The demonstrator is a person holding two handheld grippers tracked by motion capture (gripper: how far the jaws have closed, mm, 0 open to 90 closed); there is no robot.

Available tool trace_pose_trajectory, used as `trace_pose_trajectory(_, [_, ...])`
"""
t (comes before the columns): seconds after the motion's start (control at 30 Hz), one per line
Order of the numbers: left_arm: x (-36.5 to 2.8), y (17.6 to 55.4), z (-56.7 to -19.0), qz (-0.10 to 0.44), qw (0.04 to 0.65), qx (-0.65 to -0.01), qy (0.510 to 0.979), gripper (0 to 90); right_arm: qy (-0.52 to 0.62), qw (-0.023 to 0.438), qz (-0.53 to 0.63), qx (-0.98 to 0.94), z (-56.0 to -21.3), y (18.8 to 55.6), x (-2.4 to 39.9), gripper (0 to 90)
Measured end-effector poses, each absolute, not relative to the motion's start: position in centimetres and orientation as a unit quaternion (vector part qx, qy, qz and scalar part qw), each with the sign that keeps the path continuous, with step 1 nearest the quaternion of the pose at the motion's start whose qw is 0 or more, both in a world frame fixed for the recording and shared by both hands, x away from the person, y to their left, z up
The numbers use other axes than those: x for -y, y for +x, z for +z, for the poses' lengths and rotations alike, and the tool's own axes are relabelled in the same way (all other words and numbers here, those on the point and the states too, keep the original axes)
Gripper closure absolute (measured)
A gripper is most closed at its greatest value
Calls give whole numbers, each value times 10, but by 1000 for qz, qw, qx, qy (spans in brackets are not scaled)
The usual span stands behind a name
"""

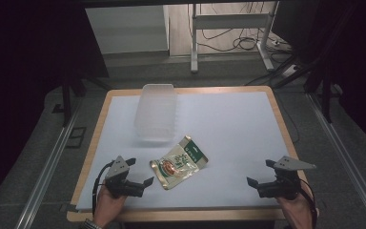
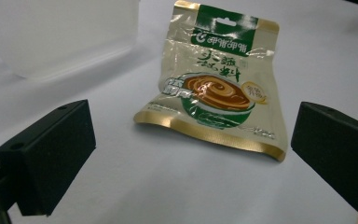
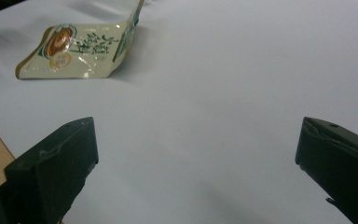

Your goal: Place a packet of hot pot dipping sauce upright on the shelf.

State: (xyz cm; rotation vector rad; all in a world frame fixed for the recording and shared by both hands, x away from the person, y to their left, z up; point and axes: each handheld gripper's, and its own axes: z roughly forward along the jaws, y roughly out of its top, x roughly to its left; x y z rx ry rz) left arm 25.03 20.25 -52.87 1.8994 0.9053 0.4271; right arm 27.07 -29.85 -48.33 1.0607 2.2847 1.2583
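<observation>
A cream and green food pouch (image 1: 178, 162) with a bowl picture lies flat on the white sheet near the front middle. A clear plastic tub (image 1: 155, 112) stands behind it. My left gripper (image 1: 139, 172) rests just left of the pouch, open and empty. In the left gripper view the pouch (image 2: 216, 88) lies straight ahead between the wide-apart jaws (image 2: 191, 158), with the tub (image 2: 60, 37) at upper left. My right gripper (image 1: 259, 172) sits open at the front right, well clear of the pouch. The right gripper view shows the pouch (image 3: 81, 49) far off at upper left, beyond the spread jaws (image 3: 196, 163).
The white sheet covers a wooden table (image 1: 279, 119) whose rim shows all round. Metal rails (image 1: 52, 157) run along both sides on the floor. A stand frame and cables (image 1: 233, 33) lie beyond the far edge.
</observation>
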Motion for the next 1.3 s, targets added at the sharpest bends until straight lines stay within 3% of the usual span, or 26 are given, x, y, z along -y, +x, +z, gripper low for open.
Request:
trace_pose_trajectory(0.33, [-197, 249, -532, 191, 466, -343, 793, 0, 371, 128, 405, -826, -495, 277, 294, 0])
trace_pose_trajectory(1.3, [-198, 251, -533, 182, 478, -344, 788, 1, 380, 145, 402, -820, -495, 279, 288, 0])
